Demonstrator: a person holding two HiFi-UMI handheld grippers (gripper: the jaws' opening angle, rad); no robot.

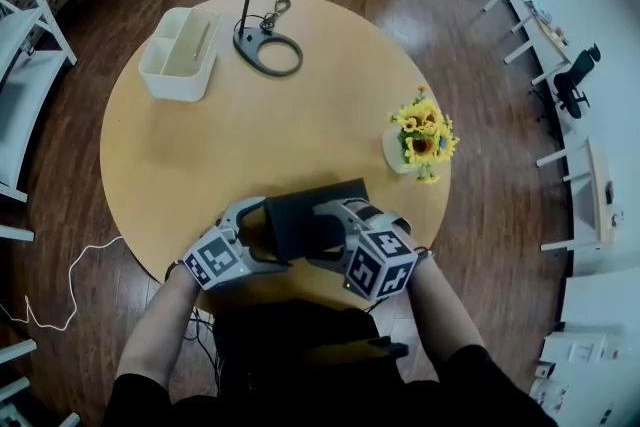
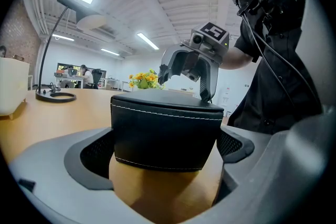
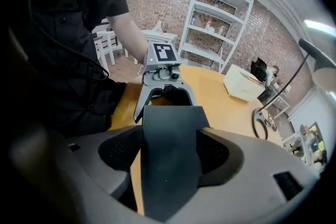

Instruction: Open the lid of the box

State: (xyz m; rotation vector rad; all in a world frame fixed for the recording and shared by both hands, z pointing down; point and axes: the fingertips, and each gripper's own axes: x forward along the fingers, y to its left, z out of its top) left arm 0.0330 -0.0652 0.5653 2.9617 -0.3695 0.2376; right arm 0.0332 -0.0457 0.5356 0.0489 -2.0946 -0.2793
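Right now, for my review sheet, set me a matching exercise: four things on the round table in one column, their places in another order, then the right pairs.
Things:
1. black box
2. white caddy
3. lamp base
4. sunflowers

Places on the table:
A. far left
B. right edge
C. near edge, middle
D. far side, just right of the caddy

Pairs: 1-C, 2-A, 3-D, 4-B

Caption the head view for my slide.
Left tool clamps a black box on a round wooden table; right tool straddles its other end.
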